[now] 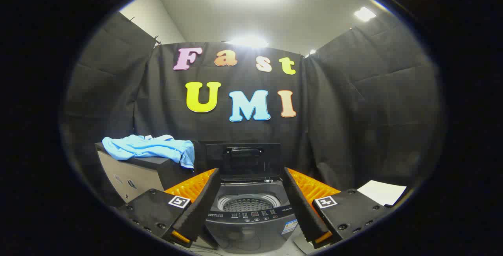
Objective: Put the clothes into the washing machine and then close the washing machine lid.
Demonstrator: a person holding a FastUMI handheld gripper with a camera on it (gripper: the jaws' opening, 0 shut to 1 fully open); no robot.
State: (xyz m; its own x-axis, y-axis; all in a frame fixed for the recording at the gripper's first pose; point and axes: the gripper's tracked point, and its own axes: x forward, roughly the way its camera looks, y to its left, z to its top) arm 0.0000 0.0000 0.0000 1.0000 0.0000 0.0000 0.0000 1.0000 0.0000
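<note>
Meanwhile, the gripper [249,193] hangs wide open and empty before a dark grey top-loading washing machine [247,224], its lid [243,159] raised; crumpled light-blue clothes [151,149] lie on a cabinet [133,175] beside it.

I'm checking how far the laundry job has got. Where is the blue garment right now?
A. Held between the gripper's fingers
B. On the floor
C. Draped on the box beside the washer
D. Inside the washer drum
C: the blue garment lies draped on the box beside the washing machine, whose lid stands open; the gripper is open, holding nothing.
</note>
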